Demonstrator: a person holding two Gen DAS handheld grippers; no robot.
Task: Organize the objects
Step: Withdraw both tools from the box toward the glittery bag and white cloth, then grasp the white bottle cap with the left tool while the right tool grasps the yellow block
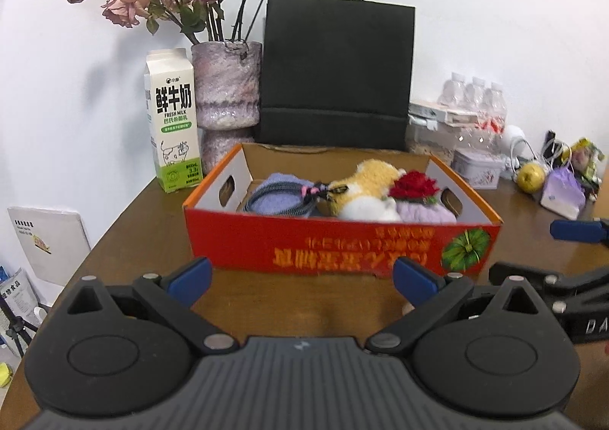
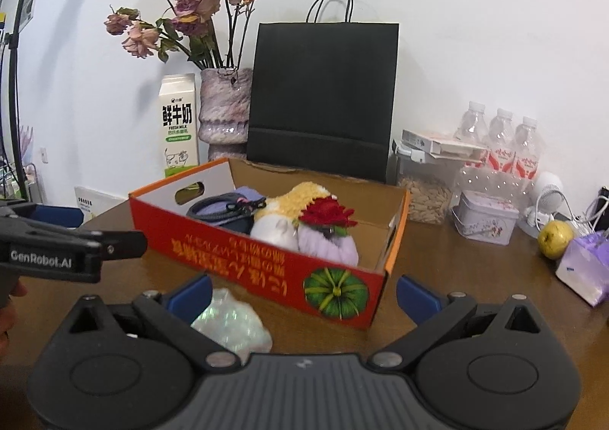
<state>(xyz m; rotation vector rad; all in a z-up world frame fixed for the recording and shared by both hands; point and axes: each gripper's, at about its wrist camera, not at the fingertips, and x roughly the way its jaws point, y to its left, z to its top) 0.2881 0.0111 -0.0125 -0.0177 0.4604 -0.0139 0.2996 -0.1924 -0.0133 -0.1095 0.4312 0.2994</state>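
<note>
A red-orange cardboard box [image 1: 342, 243] [image 2: 266, 262] sits on the brown table. Inside lie a purple pouch with a grey zip [image 1: 278, 196] [image 2: 224, 207], a yellow-and-white plush toy [image 1: 365, 186] [image 2: 285, 213] and a lilac knit piece topped by a red flower [image 1: 413, 184] [image 2: 327, 215]. My left gripper [image 1: 302, 277] is open and empty just before the box's near wall. My right gripper [image 2: 304, 293] is open and empty at the box's near corner. A shiny iridescent pouch [image 2: 232, 323] lies on the table by its left finger.
Behind the box stand a milk carton [image 1: 173, 125], a vase of dried roses [image 1: 224, 87] and a black paper bag [image 1: 335, 76]. At the right are water bottles [image 2: 502, 144], a seed jar [image 2: 426, 198], a tin [image 2: 485, 217], a yellow-green fruit [image 2: 555, 234] and a purple packet [image 2: 582, 270].
</note>
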